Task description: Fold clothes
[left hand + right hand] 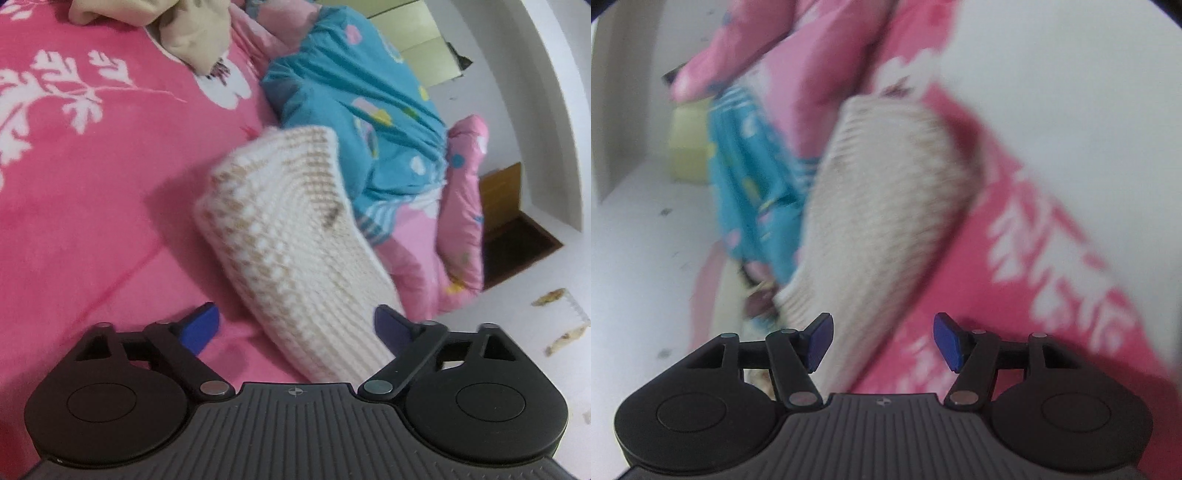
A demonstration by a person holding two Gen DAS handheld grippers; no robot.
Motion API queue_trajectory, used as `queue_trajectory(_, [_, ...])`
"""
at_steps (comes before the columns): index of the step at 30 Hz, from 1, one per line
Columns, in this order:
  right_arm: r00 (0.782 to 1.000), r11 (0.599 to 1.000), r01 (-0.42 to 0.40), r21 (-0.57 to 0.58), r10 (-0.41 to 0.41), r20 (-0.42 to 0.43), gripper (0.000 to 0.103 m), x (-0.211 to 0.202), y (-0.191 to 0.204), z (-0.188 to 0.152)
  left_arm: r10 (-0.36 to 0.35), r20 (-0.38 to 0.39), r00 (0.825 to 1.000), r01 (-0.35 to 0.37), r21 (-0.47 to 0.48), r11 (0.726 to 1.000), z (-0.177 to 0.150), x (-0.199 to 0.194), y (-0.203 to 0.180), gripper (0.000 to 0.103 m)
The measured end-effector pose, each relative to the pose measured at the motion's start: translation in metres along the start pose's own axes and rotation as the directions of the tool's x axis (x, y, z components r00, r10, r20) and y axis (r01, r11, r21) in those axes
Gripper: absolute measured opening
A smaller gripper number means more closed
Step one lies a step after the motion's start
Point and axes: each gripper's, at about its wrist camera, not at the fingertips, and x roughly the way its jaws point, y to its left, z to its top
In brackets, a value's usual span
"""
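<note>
Left hand-held gripper rolled, right hand-held gripper level; both agape over knit.

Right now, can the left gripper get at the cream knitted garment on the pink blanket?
Probably yes. The left gripper is open, and the cream knitted garment already runs between its blue pads, close to the right one. Nothing lies over the garment; the teal quilt sits beside it on the pink blanket.

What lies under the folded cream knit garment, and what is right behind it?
The cream knit garment rests on the pink floral blanket. Behind it lies the teal patterned quilt, bunched up. Whatever is beneath the garment's middle is covered.
</note>
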Motion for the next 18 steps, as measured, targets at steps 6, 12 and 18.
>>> queue_trajectory(6, [0.995, 0.999, -0.04, 0.012, 0.039, 0.088, 0.056, 0.028, -0.003, 0.022, 0.041, 0.028, 0.999, -0.041, 0.004, 0.999, 0.013, 0.028, 0.008, 0.052])
queue_trajectory(12, [0.989, 0.998, -0.052, -0.034, 0.056, 0.136, 0.039, 0.062, 0.002, 0.042, 0.067, 0.095, 0.993, -0.076, 0.088, 0.993, 0.01, 0.051, -0.001, 0.032])
queue_trajectory(18, [0.978, 0.992, -0.095, -0.087, 0.109, 0.177, 0.014, 0.057, 0.007, 0.039, 0.092, 0.168, 0.982, -0.114, 0.132, 0.985, 0.006, 0.041, -0.017, 0.008])
